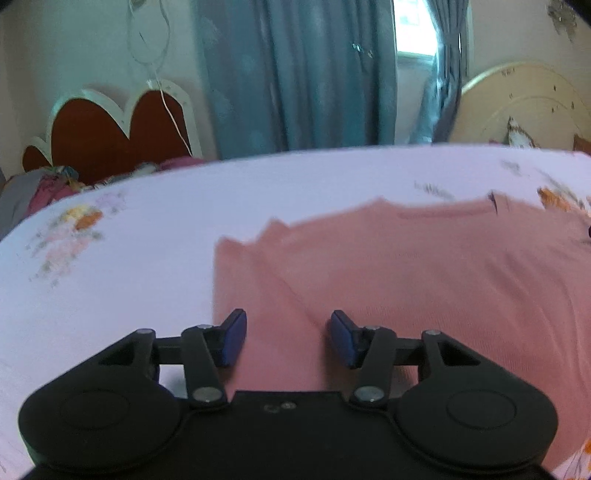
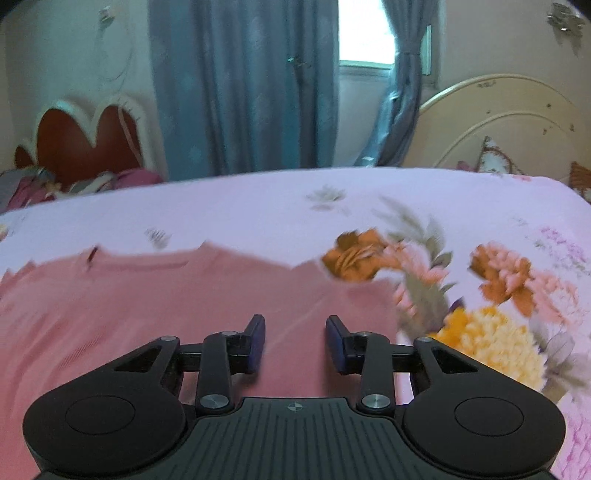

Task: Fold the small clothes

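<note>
Left wrist view: black linkage of the left gripper [image 1: 287, 338] fills the bottom of frame, its blue-padded jaws parted with nothing pinched between them; only flat cloth shows in the gap. Beneath and ahead lies the pink garment [image 1: 406, 273], spread flat on the bed sheet [image 1: 110, 295], occupying the centre and right of the view. Its left edge runs just beside the left finger; a diagonal crease crosses the fabric between the fingers. The far hem is jagged, with a darker stitched band near it. Fabric appears ribbed; motion blur softens detail. Sheet is pale lilac with faint floral prints. Behind: teal curtains [image 1: 295, 74], a bright window [image 1: 413, 33], a red scalloped headboard [image 1: 103, 129] at left, a cream rounded headboard [image 1: 524, 107] at right. Right wrist view: right gripper [image 2: 295, 341] likewise stands with jaws apart and empty, hovering over the same garment [image 2: 166, 314], which here fills the left and centre. Its right edge ends just past the right finger, beside large orange, pink and yellow flower prints [image 2: 491, 332] on the sheet [image 2: 258, 206]. Same curtains [image 2: 243, 85] and window [image 2: 365, 33] behind.
</note>
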Demonstrator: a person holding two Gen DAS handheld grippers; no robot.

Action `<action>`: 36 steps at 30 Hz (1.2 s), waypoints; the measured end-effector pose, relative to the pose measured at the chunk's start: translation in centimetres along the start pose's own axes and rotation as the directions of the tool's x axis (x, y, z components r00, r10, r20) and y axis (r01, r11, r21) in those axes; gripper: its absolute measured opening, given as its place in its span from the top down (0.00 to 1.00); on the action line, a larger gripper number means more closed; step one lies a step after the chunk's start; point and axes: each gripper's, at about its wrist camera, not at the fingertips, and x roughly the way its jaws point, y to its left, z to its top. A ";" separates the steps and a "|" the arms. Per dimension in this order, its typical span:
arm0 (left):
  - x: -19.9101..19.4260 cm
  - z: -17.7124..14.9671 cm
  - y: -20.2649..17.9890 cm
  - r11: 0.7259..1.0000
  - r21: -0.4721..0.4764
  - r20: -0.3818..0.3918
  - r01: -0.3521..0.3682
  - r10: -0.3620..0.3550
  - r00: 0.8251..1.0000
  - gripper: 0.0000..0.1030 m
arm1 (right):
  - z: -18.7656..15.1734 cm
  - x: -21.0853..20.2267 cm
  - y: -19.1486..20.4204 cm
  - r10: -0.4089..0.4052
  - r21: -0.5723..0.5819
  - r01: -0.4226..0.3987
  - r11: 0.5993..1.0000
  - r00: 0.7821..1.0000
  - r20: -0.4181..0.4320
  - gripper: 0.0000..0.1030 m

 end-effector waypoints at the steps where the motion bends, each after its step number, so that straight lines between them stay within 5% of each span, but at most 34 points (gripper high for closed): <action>1: 0.3 -0.4 -0.1 1.000 0.012 -0.008 -0.013 0.013 1.000 0.53 | -0.4 0.0 0.2 -0.003 -0.013 0.003 1.000 1.000 -0.009 0.64; 5: 0.1 -1.6 0.4 0.995 0.058 -0.012 -0.083 0.084 0.996 0.52 | -2.4 1.2 -0.7 -0.104 -0.084 0.098 0.992 0.992 -0.069 0.64; 11: -1.2 -2.8 0.9 0.989 0.070 -0.017 -0.133 0.134 0.991 0.53 | -2.9 0.8 -1.6 -0.141 -0.096 0.136 0.986 0.989 -0.045 0.64; 14: -2.2 -2.5 0.9 0.991 0.057 -0.008 -0.119 0.120 0.993 0.56 | -2.5 -1.0 -2.2 -0.104 -0.006 0.104 0.995 0.994 -0.031 0.64; 19: -5.1 -1.9 -0.2 0.998 0.017 0.056 -0.056 0.055 0.997 0.55 | -3.5 -3.5 -0.8 -0.072 -0.059 0.071 0.996 0.997 -0.028 0.64; 23: -4.9 -2.3 -2.2 0.999 0.026 0.024 0.021 -0.022 0.999 0.55 | -5.9 -3.2 -1.1 -0.120 -0.108 0.112 0.988 0.990 -0.069 0.64; 30: -3.6 -4.0 -1.6 1.000 -0.010 -0.046 0.002 -0.003 0.999 0.50 | -7.0 -3.7 -0.4 -0.201 -0.290 0.171 0.942 0.976 -0.080 0.64; 36: -4.3 -4.3 -1.2 0.999 -0.043 -0.052 -0.016 0.013 0.999 0.50 | -6.6 -5.1 -1.7 -0.165 -0.184 0.138 0.973 0.976 -0.140 0.64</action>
